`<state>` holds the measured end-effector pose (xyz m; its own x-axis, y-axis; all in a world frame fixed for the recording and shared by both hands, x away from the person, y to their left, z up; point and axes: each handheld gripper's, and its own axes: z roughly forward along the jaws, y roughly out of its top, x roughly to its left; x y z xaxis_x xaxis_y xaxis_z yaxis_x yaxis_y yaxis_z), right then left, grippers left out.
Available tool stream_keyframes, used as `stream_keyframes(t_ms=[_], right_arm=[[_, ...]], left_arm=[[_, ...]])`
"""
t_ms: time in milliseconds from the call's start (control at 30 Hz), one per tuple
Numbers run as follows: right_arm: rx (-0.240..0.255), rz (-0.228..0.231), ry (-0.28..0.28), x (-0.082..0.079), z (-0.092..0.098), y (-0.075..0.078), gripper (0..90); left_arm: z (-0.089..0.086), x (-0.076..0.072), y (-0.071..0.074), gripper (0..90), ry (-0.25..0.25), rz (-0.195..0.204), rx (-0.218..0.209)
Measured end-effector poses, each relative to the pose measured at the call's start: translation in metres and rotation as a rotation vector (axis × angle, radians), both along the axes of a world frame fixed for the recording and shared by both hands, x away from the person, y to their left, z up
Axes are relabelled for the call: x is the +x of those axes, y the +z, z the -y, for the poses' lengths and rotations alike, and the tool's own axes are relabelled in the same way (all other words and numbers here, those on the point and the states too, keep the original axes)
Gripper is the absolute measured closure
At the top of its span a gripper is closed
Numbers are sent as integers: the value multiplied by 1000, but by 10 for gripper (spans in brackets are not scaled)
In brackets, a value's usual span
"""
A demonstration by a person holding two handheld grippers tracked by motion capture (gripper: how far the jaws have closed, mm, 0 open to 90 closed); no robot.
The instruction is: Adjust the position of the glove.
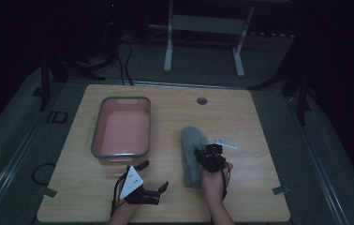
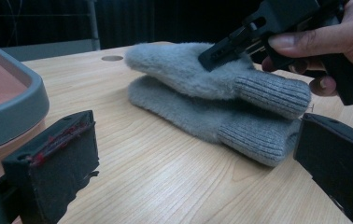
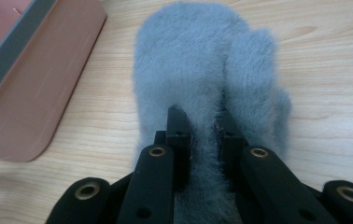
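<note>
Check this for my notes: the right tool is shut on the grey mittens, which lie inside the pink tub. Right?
Not quite. The right tool is shut on the grey mittens, but they lie on the table, beside the pink tub, as the high view shows.

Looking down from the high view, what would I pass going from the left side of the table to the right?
Pink tub → left gripper, jaws spread open near the front edge → grey mittens → right gripper, closed on the grey mittens. The small round hole at the table's far edge overlaps these sideways, so it is left out.
</note>
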<state>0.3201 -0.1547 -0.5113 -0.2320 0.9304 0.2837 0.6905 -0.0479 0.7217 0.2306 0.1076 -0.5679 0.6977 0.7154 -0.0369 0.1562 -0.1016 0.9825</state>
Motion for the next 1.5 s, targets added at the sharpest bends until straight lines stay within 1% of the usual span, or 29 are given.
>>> stream_keyframes(t_ms=[167,267,333,400,433,500,567,600,667,700,733,767,800,833,867,900,933,967,1000,1033,1100,1133,1200,1233,1333,1367,1433,1467,1500], right_arm=[[6,1,4,-2,-7,-4,777],[24,-8,14,-2,-8,-9,693],[46,-13,26,-2,-7,-10,592],[46,-12,31,-2,-7,-8,579],[45,-7,44,-3,-6,-5,537],[16,24,86,-6,0,7,499],[24,38,118,-8,6,15,486],[24,38,118,-8,6,15,486],[-4,97,184,-13,18,28,476],[-2,106,209,-15,21,31,472],[-11,96,232,-16,23,34,478],[-6,96,275,-19,26,37,488],[-17,110,331,-24,27,40,478],[-64,121,375,-29,28,41,516],[-95,139,445,-35,29,43,510],[-142,170,506,-42,31,42,515],[-176,171,527,-46,32,42,522],[-198,175,578,-51,35,40,509],[-224,196,622,-57,37,38,515],[-268,199,641,-62,39,35,516],[-296,203,683,-68,43,30,509],[-311,199,692,-69,44,28,508],[-383,203,711,-71,44,19,502],[-405,200,720,-71,43,16,501],[-509,225,726,-72,38,5,516],[-540,240,728,-71,37,2,546],[-591,245,743,-70,33,-1,633],[-591,252,751,-70,32,0,726],[-599,262,756,-71,31,1,783]], left_arm=[[0,0,0,1,-1,1,1],[0,0,0,1,-1,1,1],[0,0,0,1,-2,2,0],[0,0,0,1,-3,1,2],[0,0,0,1,-4,0,4],[0,0,0,1,-6,1,4],[0,0,0,1,-6,1,4],[0,0,0,1,-6,1,4],[0,0,0,1,-5,1,4],[0,0,0,1,-5,0,2],[0,0,0,1,-4,-2,2],[0,0,0,1,-3,-3,3],[0,0,0,1,-3,-2,2],[0,0,0,1,-4,-2,-1],[0,0,0,1,-4,-2,0],[0,0,0,1,-4,-3,0],[0,0,0,1,-4,-3,-1],[0,1,0,1,-4,-5,-3],[0,1,0,1,-3,-4,-4],[0,1,0,1,-4,-5,-3],[0,1,0,1,-4,-7,-3],[0,1,0,1,-5,-7,-3],[0,1,0,1,-5,-6,0],[0,1,0,1,-5,-7,0],[0,1,0,1,-5,-8,-2],[0,1,0,1,-5,-8,-3],[0,1,0,1,-6,-8,-2],[0,1,0,1,-7,-7,-2],[0,1,0,1,-7,-7,-2]])
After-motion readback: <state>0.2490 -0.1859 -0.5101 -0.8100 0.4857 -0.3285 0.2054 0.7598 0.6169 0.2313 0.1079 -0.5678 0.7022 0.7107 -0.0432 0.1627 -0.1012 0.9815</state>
